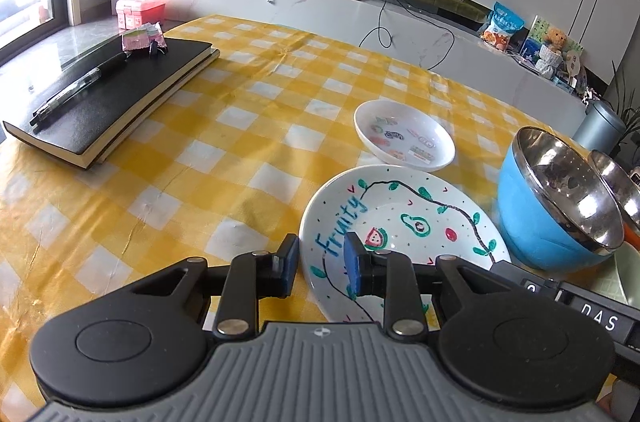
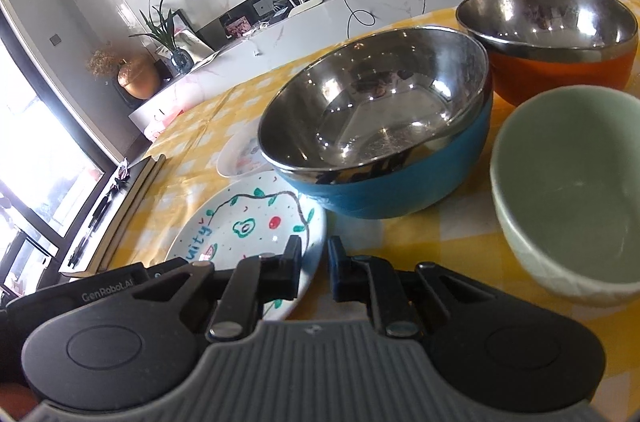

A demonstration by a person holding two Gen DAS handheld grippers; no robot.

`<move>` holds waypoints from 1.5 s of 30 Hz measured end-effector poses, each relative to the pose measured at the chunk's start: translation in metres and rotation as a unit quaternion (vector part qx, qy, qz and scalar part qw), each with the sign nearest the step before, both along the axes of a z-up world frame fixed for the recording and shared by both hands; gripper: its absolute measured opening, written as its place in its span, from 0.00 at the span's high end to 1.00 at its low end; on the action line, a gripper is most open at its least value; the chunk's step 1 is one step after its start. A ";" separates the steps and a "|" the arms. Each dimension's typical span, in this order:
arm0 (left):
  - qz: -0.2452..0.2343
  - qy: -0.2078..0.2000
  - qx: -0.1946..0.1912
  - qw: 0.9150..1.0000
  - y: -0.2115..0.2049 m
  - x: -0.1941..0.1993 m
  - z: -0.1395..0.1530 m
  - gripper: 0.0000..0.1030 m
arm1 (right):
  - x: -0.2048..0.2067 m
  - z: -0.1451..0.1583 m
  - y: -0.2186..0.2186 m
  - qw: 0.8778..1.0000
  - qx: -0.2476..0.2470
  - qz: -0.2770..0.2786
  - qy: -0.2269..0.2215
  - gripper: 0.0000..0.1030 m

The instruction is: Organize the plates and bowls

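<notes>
Both claws spread, straddling the fruit plate [image 1: 404, 222] rim: left claw [image 1: 322, 264], right claw [image 2: 314, 270]

We see our right gripper [image 2: 314, 268] with jaws slightly apart and empty, over the near rim of the fruit plate [image 2: 248, 226]. Just behind the plate sits the blue bowl [image 2: 384, 130], tilted; beyond it the orange bowl [image 2: 560, 42]; right of it the green bowl [image 2: 572, 182].
</notes>
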State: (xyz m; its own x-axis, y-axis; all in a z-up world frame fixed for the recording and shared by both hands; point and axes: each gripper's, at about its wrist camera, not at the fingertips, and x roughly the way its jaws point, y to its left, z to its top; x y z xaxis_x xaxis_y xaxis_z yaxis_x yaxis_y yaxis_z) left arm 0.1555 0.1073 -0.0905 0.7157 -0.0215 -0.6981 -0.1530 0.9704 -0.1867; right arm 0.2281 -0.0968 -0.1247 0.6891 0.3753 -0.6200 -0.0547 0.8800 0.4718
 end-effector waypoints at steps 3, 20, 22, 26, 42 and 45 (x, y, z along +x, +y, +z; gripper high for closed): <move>-0.002 0.000 -0.001 1.000 0.000 0.000 0.001 0.74 | 0.002 -0.002 0.003 1.000 -0.001 0.000 -0.005 0.91; -0.005 -0.009 -0.011 1.000 0.001 -0.026 0.024 0.79 | -0.013 0.017 -0.003 1.000 0.000 0.005 -0.011 0.91; -0.007 -0.009 -0.007 1.000 -0.001 -0.033 0.030 0.79 | -0.019 0.022 -0.004 1.000 -0.002 0.007 -0.013 0.91; -0.007 -0.010 -0.009 1.000 -0.003 -0.045 0.040 0.79 | -0.033 0.031 -0.007 1.000 -0.003 0.011 -0.015 0.91; -0.057 -0.008 0.003 0.998 -0.045 -0.091 0.049 0.79 | -0.099 0.045 -0.048 1.000 0.007 -0.017 0.015 0.91; -0.065 0.001 0.000 0.998 -0.046 -0.092 0.039 0.79 | -0.105 0.036 -0.053 0.999 0.007 -0.027 0.033 0.91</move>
State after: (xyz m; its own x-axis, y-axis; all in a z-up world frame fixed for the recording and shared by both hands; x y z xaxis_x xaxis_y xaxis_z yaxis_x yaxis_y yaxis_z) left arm 0.0633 0.0609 -0.0514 0.7053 -0.1129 -0.6998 -0.0270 0.9822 -0.1857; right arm 0.1229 -0.1498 -0.0892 0.6667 0.3473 -0.6595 0.0242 0.8742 0.4849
